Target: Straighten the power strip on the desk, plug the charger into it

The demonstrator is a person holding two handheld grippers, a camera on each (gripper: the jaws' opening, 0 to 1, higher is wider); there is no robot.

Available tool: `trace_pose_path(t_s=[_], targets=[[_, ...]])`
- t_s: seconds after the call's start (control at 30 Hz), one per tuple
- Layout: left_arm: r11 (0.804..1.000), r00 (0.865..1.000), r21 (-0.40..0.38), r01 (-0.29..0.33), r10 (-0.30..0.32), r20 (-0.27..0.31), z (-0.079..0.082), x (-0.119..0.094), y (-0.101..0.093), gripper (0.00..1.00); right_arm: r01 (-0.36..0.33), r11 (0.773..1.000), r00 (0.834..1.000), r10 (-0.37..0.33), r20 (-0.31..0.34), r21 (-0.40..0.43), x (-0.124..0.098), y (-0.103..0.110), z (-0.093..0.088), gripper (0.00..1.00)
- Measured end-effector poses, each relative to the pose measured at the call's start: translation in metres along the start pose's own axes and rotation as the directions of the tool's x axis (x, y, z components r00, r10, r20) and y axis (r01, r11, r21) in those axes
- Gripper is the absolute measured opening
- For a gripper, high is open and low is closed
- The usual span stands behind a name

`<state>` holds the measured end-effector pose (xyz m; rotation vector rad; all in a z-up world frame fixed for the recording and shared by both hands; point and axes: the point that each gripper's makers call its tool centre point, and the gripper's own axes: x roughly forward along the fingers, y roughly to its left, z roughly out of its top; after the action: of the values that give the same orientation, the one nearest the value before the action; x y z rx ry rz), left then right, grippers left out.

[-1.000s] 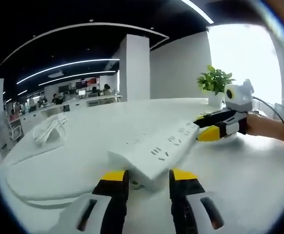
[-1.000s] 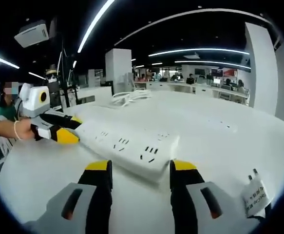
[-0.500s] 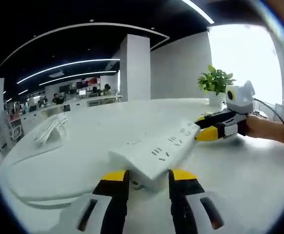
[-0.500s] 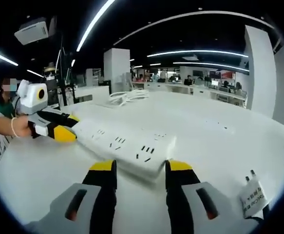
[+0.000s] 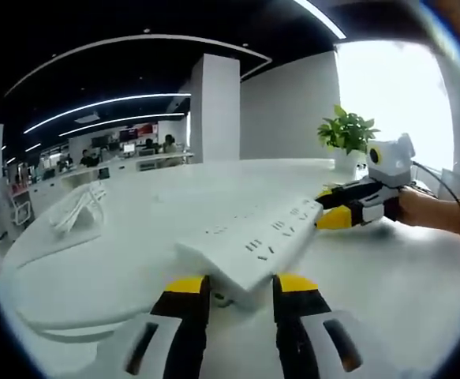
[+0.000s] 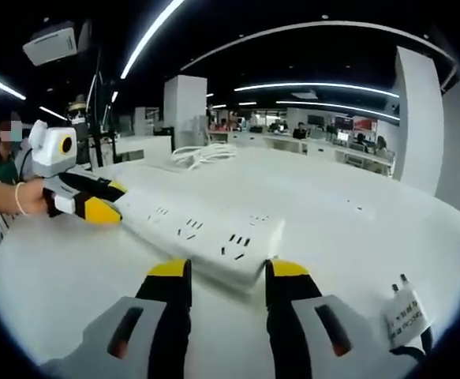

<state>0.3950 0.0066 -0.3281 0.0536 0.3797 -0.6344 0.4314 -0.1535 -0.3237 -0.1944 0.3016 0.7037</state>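
A long white power strip (image 5: 261, 237) lies across the white desk (image 5: 395, 276). My left gripper (image 5: 241, 284) is shut on its near end, with the yellow-tipped jaws pressing both sides. At the strip's far end the right gripper (image 5: 336, 207) holds it too, with a hand behind it. In the right gripper view the power strip (image 6: 198, 229) runs away to the left. My right gripper (image 6: 228, 270) is shut on its near end, and the left gripper (image 6: 95, 201) clasps the far end. A white charger (image 6: 403, 312) with two prongs lies on the desk at the lower right.
A coiled white cable (image 5: 80, 209) rests on the desk; it also appears in the right gripper view as a cable (image 6: 206, 155) beyond the strip. A potted plant (image 5: 346, 134) stands by the window. Office desks and people fill the background.
The right gripper's jaws have closed in from a wider gap onto the strip's end. The left gripper's hold and the strip look much the same.
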Motion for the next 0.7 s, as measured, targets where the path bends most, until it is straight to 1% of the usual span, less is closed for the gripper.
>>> trace_pose_path(t_s=[0.1,0.2,0.27,0.5,0.7], targets=[[1.0,1.0,-0.002,0.012,-0.012,0.003,0.001,0.001,0.002,0.32,0.012,1.0,1.0,-0.012,0.001,0.006,0.0,-0.001,0.0,0.35],[0.999,0.999,-0.034,0.034,-0.034,0.01,0.002,0.002,0.003,0.32,0.023,1.0,1.0,-0.023,-0.005,0.005,0.0,-0.001,0.0,0.35],[0.998,0.999,-0.038,0.041,-0.041,0.011,0.003,0.003,0.004,0.32,0.029,1.0,1.0,-0.029,-0.009,0.007,-0.001,-0.001,0.0,0.35],[0.998,0.998,-0.016,0.057,-0.057,-0.001,0.003,0.006,0.004,0.32,0.062,0.998,0.998,-0.061,-0.017,0.018,-0.003,0.0,-0.001,0.35],[0.997,0.997,0.006,0.073,-0.073,-0.002,0.005,0.011,0.007,0.32,0.091,0.995,0.996,-0.091,-0.025,0.032,-0.004,-0.004,-0.001,0.34]])
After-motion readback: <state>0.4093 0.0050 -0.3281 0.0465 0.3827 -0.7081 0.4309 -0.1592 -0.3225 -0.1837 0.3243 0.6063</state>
